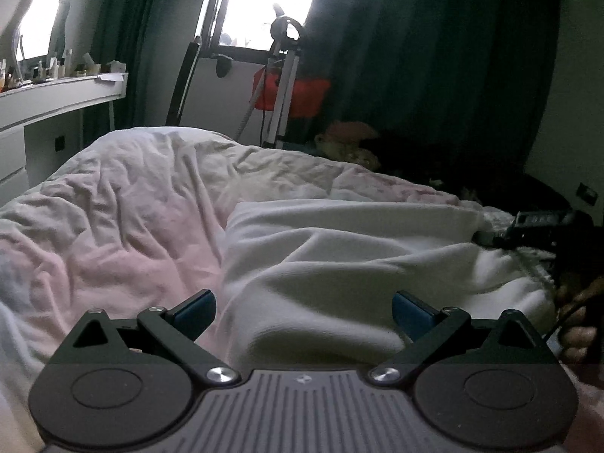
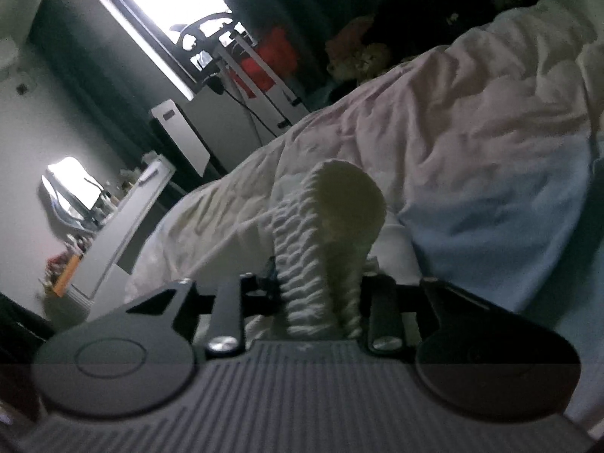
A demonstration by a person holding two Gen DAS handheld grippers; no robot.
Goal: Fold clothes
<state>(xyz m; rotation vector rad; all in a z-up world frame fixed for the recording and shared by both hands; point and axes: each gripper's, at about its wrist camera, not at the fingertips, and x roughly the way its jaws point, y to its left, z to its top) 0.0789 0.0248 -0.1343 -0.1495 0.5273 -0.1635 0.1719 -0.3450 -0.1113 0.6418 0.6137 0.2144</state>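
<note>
Duvet [image 1: 124, 196] (pinkish, rumpled) bears white garment [image 1: 339, 264]; left gripper [image 1: 304, 311] gapes, right gripper [image 2: 321, 287] pinches its cuff.

Rumpled pink duvet [image 1: 124, 204], tripod [image 1: 281, 75], dark curtains [image 1: 426, 56]

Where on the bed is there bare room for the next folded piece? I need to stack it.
The crumpled pink duvet left of the white garment, toward the dresser, is bare. It is crowded to the right: the right gripper clamps the garment's ribbed edge there. The left gripper hangs open.
</note>
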